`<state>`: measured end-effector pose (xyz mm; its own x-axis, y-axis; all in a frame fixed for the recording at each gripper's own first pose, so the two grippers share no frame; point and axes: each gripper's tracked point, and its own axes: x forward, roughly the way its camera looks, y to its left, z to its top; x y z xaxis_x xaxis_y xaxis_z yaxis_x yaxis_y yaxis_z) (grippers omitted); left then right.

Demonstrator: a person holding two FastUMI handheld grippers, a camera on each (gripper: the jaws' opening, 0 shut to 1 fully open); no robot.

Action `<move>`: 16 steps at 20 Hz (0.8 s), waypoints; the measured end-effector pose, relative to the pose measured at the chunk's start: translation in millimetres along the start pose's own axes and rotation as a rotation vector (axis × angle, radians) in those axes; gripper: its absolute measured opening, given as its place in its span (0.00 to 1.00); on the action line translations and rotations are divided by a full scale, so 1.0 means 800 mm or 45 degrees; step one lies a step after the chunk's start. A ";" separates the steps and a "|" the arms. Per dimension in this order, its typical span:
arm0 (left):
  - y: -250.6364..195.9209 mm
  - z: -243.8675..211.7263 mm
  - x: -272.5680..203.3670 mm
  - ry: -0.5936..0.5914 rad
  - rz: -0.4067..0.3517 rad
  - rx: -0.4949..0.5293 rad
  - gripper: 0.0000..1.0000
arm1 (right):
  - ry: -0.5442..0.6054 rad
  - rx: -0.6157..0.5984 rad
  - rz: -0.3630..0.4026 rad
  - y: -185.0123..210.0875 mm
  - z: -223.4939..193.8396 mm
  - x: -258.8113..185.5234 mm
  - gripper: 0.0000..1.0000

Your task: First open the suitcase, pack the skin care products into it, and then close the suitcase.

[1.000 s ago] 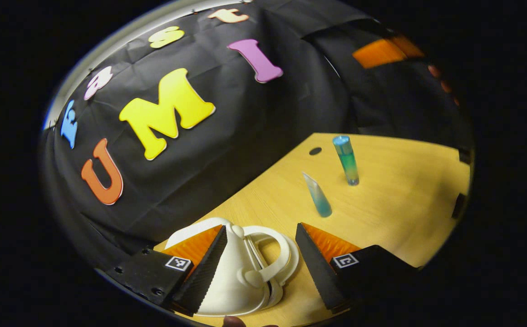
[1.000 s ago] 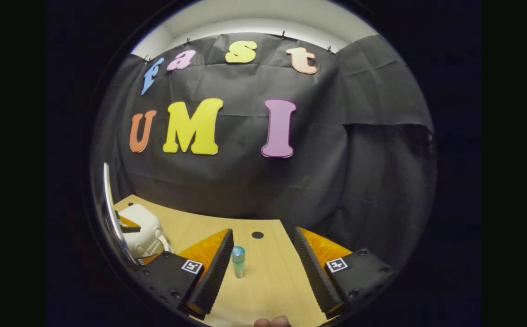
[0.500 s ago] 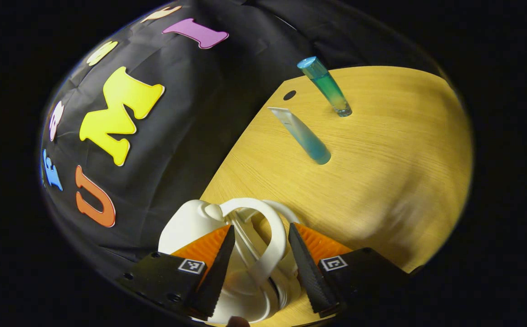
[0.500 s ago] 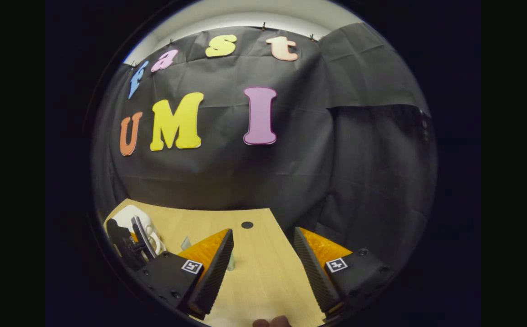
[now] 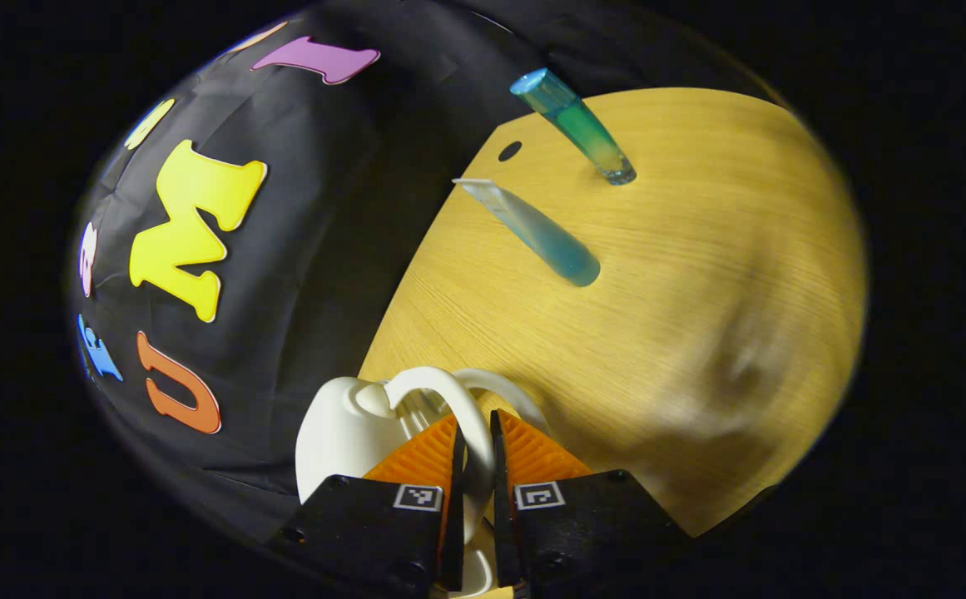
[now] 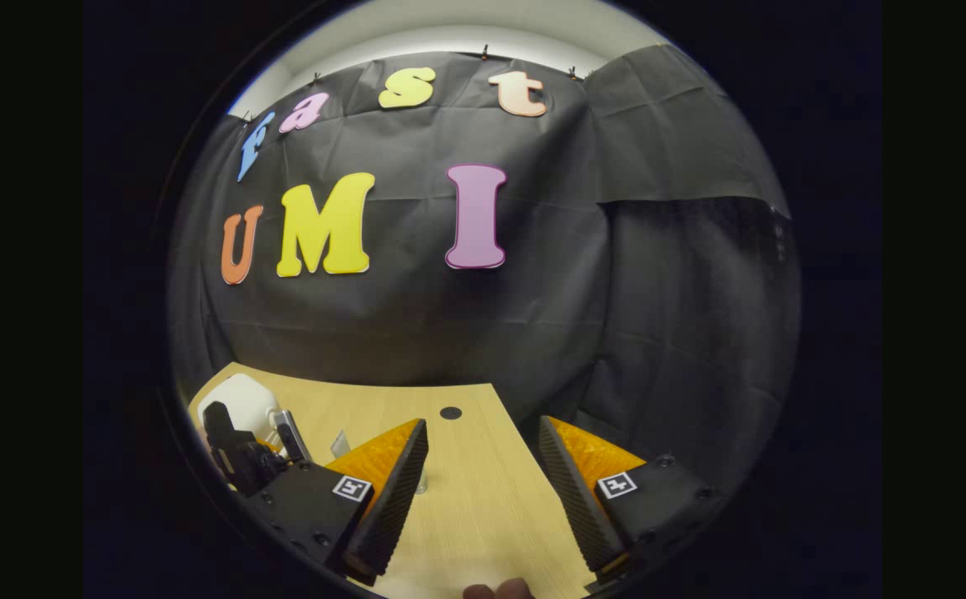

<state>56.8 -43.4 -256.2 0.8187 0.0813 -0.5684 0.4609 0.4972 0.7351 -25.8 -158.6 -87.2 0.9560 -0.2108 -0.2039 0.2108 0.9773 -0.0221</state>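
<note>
Left tool clamped on the suitcase handle, right tool wide apart over the counter.

The wooden counter (image 5: 699, 274) carries the white suitcase (image 5: 337, 424) at its edge by the black wall; the left tool (image 5: 474, 466) pinches its looped handle (image 5: 466, 416) between both fingers. Farther along stand a blue-green bottle (image 5: 578, 129) and a blue tube (image 5: 537, 237), near each other. The right tool (image 6: 483, 491) hovers with fingers spread, gripping nothing.

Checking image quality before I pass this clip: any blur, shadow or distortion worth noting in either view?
Left gripper view: strongly tilted, fisheye bends the table edge; a soft blurry shadow patch lies at right; the tube and bottle are sharp. Right gripper view: level, dim, wall dark, ceiling strip bright at top; suitcase small at the warped left rim.
</note>
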 end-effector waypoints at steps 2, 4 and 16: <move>0.018 0.000 -0.017 -0.027 0.017 -0.125 0.12 | -0.018 -0.008 0.006 0.002 0.008 -0.005 0.80; 0.058 0.014 -0.042 -0.103 0.065 -0.223 0.09 | -0.032 -0.019 0.019 0.009 0.016 -0.008 0.78; 0.412 -0.232 -0.107 -0.332 0.517 -0.948 0.05 | -0.110 -0.057 0.209 0.141 0.077 -0.029 0.80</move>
<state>75.2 273.6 -34.3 0.9645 0.2195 -0.1471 -0.1500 0.9131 0.3790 -11.7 -44.9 -24.9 0.9911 -0.0478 -0.1240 0.0432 0.9983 -0.0395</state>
